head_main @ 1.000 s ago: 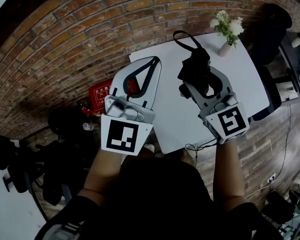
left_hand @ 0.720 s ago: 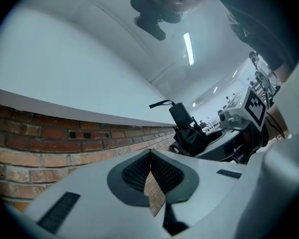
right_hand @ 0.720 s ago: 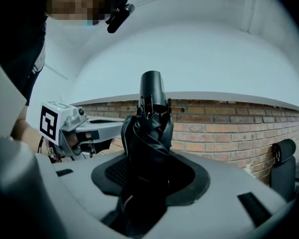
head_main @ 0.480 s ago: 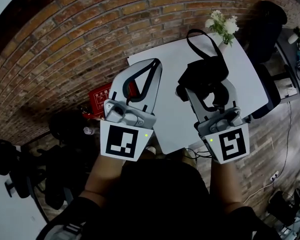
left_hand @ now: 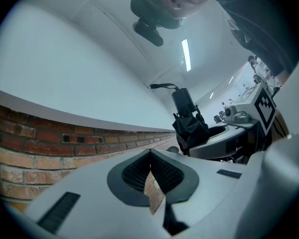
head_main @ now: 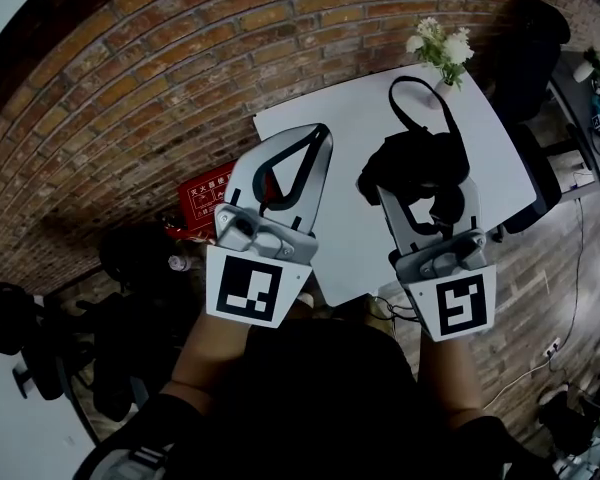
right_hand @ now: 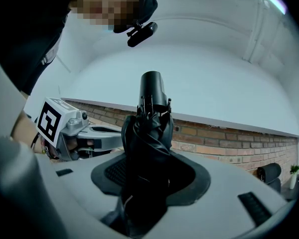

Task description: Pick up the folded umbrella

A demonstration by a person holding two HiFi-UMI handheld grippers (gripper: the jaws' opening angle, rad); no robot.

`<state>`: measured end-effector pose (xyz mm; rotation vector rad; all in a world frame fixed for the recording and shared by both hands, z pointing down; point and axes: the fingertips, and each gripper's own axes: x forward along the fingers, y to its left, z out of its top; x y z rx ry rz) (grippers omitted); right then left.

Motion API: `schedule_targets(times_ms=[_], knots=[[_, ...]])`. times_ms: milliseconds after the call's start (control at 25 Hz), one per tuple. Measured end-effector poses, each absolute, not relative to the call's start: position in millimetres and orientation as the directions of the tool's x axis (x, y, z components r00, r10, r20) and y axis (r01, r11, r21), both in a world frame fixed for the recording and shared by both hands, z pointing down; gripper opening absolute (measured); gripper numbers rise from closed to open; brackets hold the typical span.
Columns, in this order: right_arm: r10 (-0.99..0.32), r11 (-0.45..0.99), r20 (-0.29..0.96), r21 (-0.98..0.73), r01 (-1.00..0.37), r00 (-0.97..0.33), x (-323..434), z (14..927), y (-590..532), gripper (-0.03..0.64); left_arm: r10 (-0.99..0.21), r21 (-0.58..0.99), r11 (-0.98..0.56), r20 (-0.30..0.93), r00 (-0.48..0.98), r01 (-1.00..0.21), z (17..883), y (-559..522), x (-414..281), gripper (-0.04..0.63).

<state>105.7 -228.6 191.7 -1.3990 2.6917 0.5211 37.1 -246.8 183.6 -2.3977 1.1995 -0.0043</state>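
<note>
The folded umbrella [head_main: 412,160] is black, with a wrist strap [head_main: 420,96] looping up from it. My right gripper [head_main: 423,175] is shut on it and holds it in the air above the white table [head_main: 350,118]. In the right gripper view the umbrella [right_hand: 148,133] stands upright between the pads, its cap end pointing up. My left gripper [head_main: 318,132] hovers beside it over the table's left part, shut with nothing held. In the left gripper view the left gripper [left_hand: 149,156] has its pads [left_hand: 134,171] meeting, and the umbrella [left_hand: 189,126] shows at the right.
A vase of white flowers [head_main: 440,50] stands at the table's far right corner. A red box [head_main: 208,186] lies on the floor left of the table, by the brick wall [head_main: 180,58]. A black chair [head_main: 535,43] is at the right, dark gear [head_main: 130,258] at the left.
The right gripper has risen with the umbrella and tipped upward; the strap has swung from the left toward the right. The left gripper has shifted slightly.
</note>
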Motion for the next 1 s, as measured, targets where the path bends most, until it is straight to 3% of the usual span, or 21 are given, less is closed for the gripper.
schedule_targets(times_ms=[1000], knots=[[-0.79, 0.512, -0.205, 0.297, -0.806, -0.577, 112, 192, -215, 0.21, -0.746, -0.403, -0.531, -0.193, 0.637, -0.745, 184, -234, 49, 0.012]])
